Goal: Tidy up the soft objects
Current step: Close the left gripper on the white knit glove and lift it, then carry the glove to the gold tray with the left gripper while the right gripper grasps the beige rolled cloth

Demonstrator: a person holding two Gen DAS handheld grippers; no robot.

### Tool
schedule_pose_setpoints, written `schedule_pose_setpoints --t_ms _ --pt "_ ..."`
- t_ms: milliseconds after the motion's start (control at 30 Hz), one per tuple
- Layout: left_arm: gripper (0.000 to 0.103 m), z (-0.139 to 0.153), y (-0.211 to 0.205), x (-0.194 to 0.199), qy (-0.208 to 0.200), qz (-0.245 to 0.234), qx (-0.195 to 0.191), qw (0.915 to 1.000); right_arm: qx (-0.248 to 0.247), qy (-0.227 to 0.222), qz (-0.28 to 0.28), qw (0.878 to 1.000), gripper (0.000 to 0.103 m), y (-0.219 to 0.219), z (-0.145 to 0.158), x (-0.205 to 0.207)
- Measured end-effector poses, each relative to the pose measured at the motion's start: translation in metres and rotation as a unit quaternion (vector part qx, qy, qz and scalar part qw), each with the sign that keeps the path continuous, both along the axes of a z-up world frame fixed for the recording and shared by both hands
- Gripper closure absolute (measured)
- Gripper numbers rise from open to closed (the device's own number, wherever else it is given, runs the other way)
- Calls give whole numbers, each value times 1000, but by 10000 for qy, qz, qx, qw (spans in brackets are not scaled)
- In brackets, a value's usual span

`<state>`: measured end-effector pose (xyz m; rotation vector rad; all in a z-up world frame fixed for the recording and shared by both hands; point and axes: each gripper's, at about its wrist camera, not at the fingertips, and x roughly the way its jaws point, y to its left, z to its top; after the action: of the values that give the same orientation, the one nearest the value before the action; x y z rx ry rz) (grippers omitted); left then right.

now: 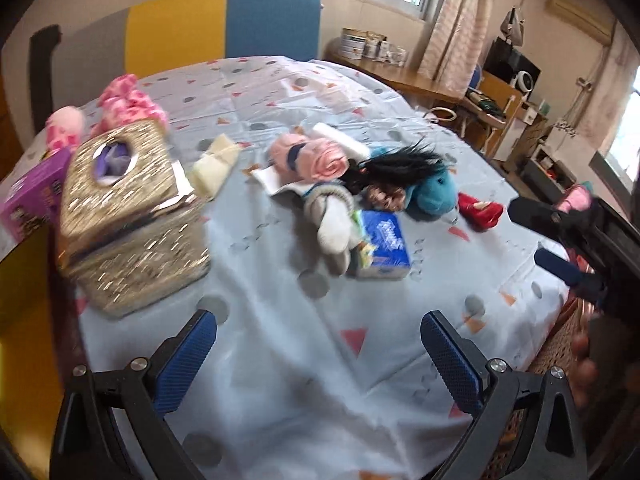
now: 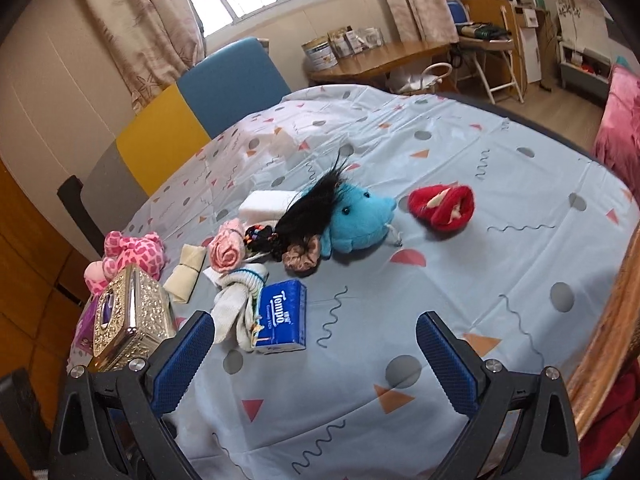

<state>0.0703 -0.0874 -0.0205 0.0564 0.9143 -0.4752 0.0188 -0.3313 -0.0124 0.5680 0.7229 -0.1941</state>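
Observation:
Soft things lie in a heap mid-table: a blue plush toy (image 2: 360, 220) (image 1: 434, 194) with black hair, a red plush piece (image 2: 442, 207) (image 1: 480, 211) to its right, a rolled pink cloth (image 2: 227, 251) (image 1: 320, 160), white socks (image 2: 236, 304) (image 1: 332, 224) and a blue Tempo tissue pack (image 2: 280, 318) (image 1: 385, 251). A pink spotted plush (image 2: 136, 254) (image 1: 128, 100) sits at the far left behind a gold glitter tissue box (image 2: 128, 320) (image 1: 128, 216). My left gripper (image 1: 320, 354) is open above bare cloth. My right gripper (image 2: 314, 356) is open near the tissue pack, holding nothing.
The table (image 2: 500, 280) wears a light blue patterned cloth. A purple box (image 1: 30, 200) sits at the left edge. Yellow and blue chair backs (image 1: 224, 24) stand behind. A wooden desk (image 2: 380, 60) with tins is at the back right. The other gripper (image 1: 568, 248) shows at the right.

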Motion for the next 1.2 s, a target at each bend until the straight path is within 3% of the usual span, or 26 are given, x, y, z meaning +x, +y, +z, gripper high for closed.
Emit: schedule_pose_setpoints --t_ms 167,400,533,800,867,900,967,1033,1200 --pt "0 -1 -21 31 49 -139 -211 9997 104 -144 -7 9998 0 -2 0 -1" --pt "1 -11 -54 77 188 -165 -6 9997 303 -208 18 9993 0 -7 -2 -1" --pt "13 -22 -69 101 341 -28 244 9991 309 -211 75 9993 0 -5 -3 1" --pt "20 -45 -83 142 700 211 237 9970 377 -215 112 9990 0 -6 -5 1" --pt "36 -51 -90 151 841 184 247 9960 379 -206 114 9990 0 -6 -5 2" --pt "54 -56 -94 155 909 156 287 9953 379 -202 112 9990 0 -6 -5 2" --pt "61 -66 -99 160 1101 105 320 9933 375 -189 106 9991 0 -6 -6 2" --pt "64 -69 -97 162 1261 47 89 9920 372 -175 104 9991 0 -6 -6 2" --pt "65 -53 -88 134 1070 -392 160 9934 384 -119 111 9991 0 -7 -7 4"
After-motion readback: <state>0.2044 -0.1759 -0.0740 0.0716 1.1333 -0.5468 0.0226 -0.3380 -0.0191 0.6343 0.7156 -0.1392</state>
